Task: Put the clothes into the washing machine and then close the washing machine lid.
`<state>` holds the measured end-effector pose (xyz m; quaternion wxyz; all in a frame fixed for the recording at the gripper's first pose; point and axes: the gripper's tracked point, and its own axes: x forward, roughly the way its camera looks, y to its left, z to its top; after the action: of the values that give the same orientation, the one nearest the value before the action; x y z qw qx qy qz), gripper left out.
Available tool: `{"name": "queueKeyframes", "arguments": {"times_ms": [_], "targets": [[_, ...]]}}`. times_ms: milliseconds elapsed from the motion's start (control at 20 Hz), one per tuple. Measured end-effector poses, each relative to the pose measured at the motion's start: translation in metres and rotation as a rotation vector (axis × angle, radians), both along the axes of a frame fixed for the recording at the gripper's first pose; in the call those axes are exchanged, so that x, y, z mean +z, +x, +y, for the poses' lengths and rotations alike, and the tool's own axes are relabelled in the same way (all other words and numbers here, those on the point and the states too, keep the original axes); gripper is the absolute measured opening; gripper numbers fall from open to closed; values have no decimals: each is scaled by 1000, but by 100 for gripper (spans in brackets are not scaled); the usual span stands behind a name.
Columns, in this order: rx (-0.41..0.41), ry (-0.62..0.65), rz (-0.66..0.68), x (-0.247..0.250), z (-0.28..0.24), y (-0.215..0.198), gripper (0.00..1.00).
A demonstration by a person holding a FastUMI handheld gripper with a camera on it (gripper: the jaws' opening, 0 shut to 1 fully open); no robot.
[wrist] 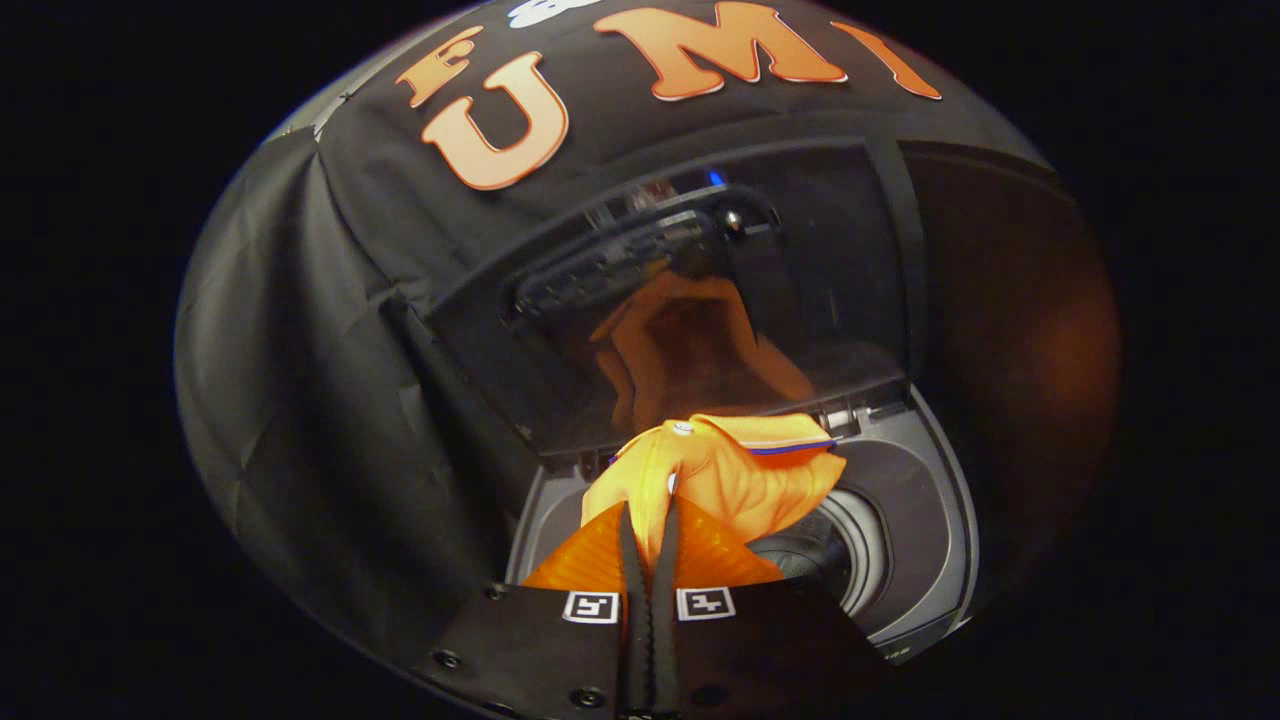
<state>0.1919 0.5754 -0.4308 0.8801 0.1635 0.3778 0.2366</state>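
gripper view, gripper: the gripper [648, 520] has its two fingers drawn almost together, with only a thin fold of cloth showing in the slit between them; both press on that fold, so the tongs are clamped on the garment and nothing else
gripper view, clothes: the orange garment [730, 475] hangs bunched from the fingertips and just ahead of them, a collar or hem with a dark blue stripe on its far side and a small white button near the top; it is held by a pinch of fabric, so most of its bulk sags forward under its own weight
gripper view, where the garment is: above the washing machine [930, 520], over the near part of the round drum opening [850, 550]; I judge it is carried over the opening so that it can fall into the drum once let go, but it is not yet inside
gripper view, lid: the lid [700, 300] stands raised behind the opening, hinged at the back, its dark glossy face mirroring the orange cloth; it is up to leave the drum free, and closing it remains to be done
gripper view, next move as I judge it: lower the bundle towards the drum, spread the fingers, then swing the lid down
gripper view, risk: a trailing edge could catch on the rim of the opening
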Motion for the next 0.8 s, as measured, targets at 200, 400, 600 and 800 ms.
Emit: {"name": "queueKeyframes", "arguments": {"times_ms": [200, 400, 600, 800], "targets": [[44, -47, 102, -64, 18, 1, 8], [68, -95, 195, -101, 26, -10, 8], [47, -125, 282, -134, 27, -15, 8], [50, -150, 403, -149, 29, -24, 8]]}}
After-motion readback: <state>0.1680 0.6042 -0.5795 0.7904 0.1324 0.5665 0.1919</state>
